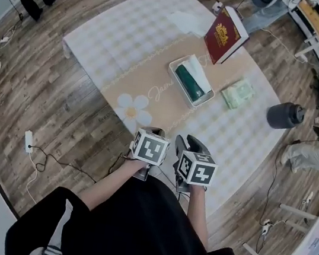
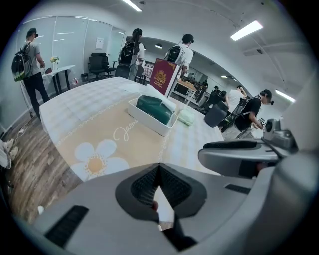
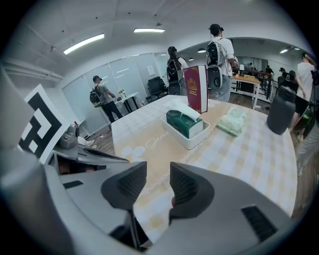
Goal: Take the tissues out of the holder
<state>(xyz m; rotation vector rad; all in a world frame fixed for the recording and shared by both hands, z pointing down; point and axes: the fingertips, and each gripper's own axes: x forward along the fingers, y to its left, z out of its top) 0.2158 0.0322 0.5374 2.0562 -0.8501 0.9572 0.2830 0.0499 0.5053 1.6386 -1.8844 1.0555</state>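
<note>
Tissues (image 1: 192,82) in holder (image 1: 173,66) — untouched, right gripper (image 3: 158,172) (fingers (image 3: 187,187) apart)

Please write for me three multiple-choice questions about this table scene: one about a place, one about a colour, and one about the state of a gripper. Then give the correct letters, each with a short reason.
1. Where does the light green tissue pack lie relative to the white holder?
A. Inside it
B. On the tablecloth, beside it
C. Stacked on top of it

2. What colour is the holder's tissue pack?
A. Yellow
B. Dark green
C. Blue

3. On the right gripper, how do the fingers stand?
A. Shut on a tissue
B. Pressed together, empty
C. Apart, nothing between them

Answers:
1 B: in the head view it lies flat on the cloth to the holder's right, apart from it.
2 B: both gripper views show it dark green, with a white tissue on top.
3 C: the right gripper view shows only tablecloth through the gap.
</note>
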